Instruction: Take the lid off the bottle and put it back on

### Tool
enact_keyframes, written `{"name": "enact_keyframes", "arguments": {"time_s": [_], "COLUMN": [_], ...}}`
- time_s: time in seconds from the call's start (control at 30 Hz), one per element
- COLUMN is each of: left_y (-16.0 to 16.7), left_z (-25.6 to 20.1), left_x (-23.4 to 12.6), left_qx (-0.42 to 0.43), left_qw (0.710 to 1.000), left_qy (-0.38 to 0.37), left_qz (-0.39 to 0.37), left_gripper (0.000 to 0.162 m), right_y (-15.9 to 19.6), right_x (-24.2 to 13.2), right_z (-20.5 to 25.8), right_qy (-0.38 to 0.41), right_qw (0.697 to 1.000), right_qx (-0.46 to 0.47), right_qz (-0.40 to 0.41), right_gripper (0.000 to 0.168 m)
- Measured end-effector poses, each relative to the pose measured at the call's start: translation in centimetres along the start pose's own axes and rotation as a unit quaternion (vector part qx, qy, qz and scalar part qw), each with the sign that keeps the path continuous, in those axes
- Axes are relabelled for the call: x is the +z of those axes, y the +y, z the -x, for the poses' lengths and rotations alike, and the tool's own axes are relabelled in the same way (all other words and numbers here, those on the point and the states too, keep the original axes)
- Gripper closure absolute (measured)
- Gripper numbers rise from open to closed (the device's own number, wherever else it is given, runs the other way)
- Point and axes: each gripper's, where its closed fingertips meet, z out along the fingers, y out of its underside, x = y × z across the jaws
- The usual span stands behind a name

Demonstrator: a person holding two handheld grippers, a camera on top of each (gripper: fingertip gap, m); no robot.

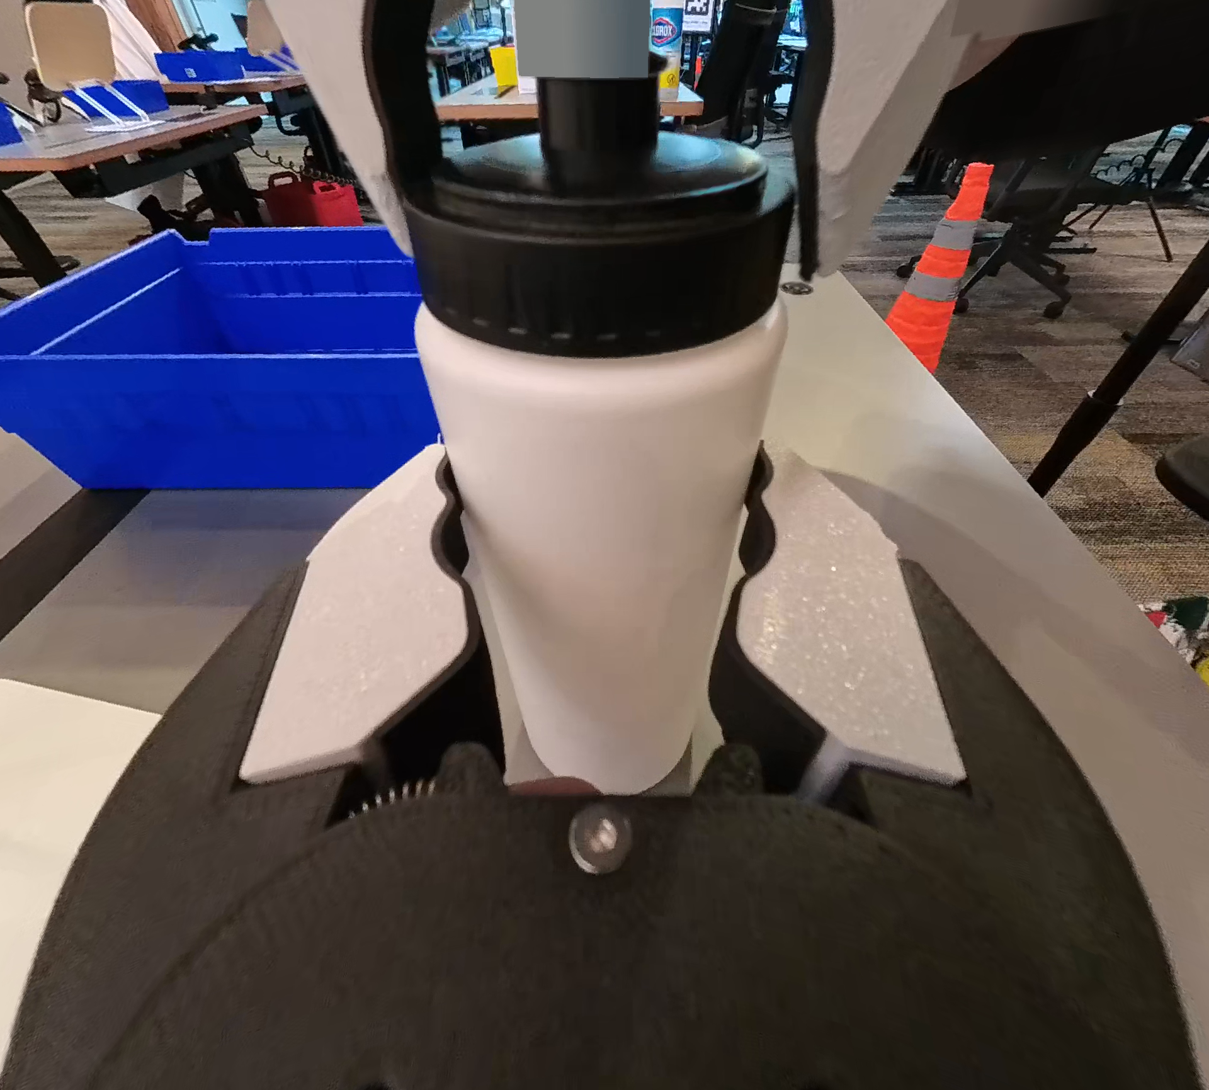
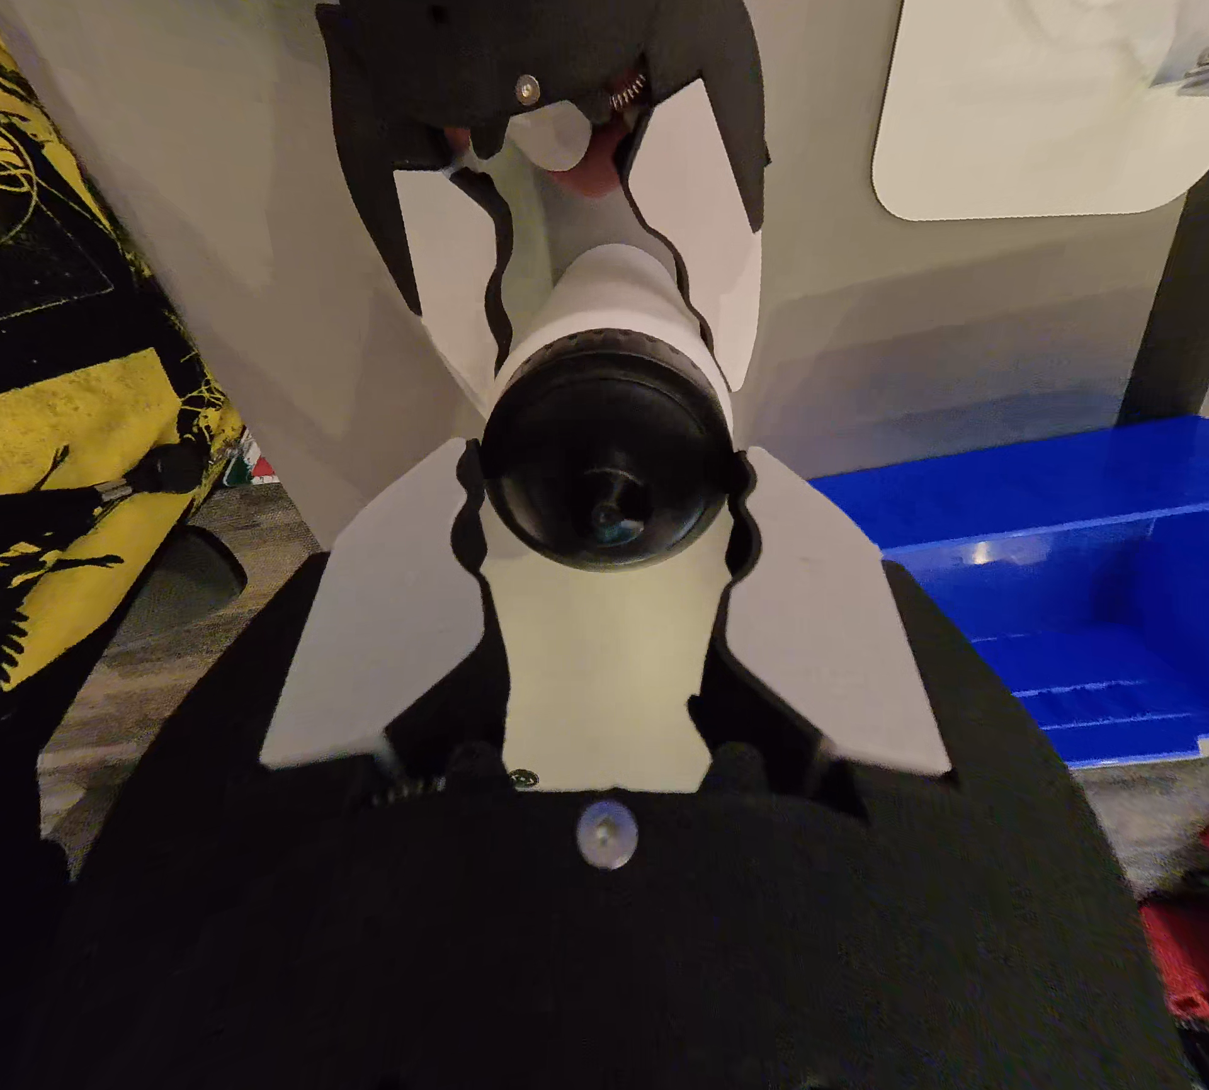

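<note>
A white bottle (image 1: 602, 535) with a black ribbed lid (image 1: 602, 267) stands upright over the white table (image 1: 883, 417). My left gripper (image 1: 602, 470) is shut on the bottle's body, pads pressing both sides. My right gripper (image 1: 602, 244) comes down from above, its fingers flanking the lid. In the right wrist view I look straight down on the lid (image 2: 605, 457). My right gripper (image 2: 605, 489) is shut on it, pads touching both sides of its rim. The lid sits on the bottle's neck. The left gripper (image 2: 608, 339) shows farther off, holding the bottle (image 2: 615, 300).
A blue bin (image 1: 196, 378) stands just left of the bottle and also shows in the right wrist view (image 2: 1047, 568). An orange cone (image 1: 942, 260) and a black tripod leg (image 1: 1112, 371) stand on the floor to the right. A white tray (image 2: 1047, 77) lies on the table.
</note>
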Motion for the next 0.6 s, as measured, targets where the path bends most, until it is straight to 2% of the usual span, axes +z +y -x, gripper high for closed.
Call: {"name": "enact_keyframes", "arguments": {"time_s": [0.1, 0.2, 0.43, 0.6], "left_y": [0.01, 0.00, -0.01, 0.00], "left_z": [-0.01, 0.01, 0.00, 0.02], "left_x": [-0.03, -0.02, -0.13, -0.05], "left_qx": [0.001, 0.000, 0.000, 0.001], "left_qw": [1.000, 1.000, 1.000, 1.000], "left_qy": [0.000, 0.002, 0.003, 0.000], "left_qz": [0.001, -0.002, -0.003, -0.001], "left_gripper": [0.079, 0.079, 0.079, 0.079], "right_y": [0.67, 0.94, 0.87, 0.69], "right_x": [-0.28, -0.48, -0.40, -0.40], "right_z": [-0.15, -0.27, -0.06, -0.12], "right_qy": [0.013, 0.024, 0.014, 0.018], "right_qw": [0.999, 0.996, 1.000, 1.000], "right_qx": [-0.047, -0.082, -0.010, -0.010], "right_qz": [0.012, 0.012, 0.000, -0.018], "right_gripper": [0.085, 0.100, 0.099, 0.099]}}
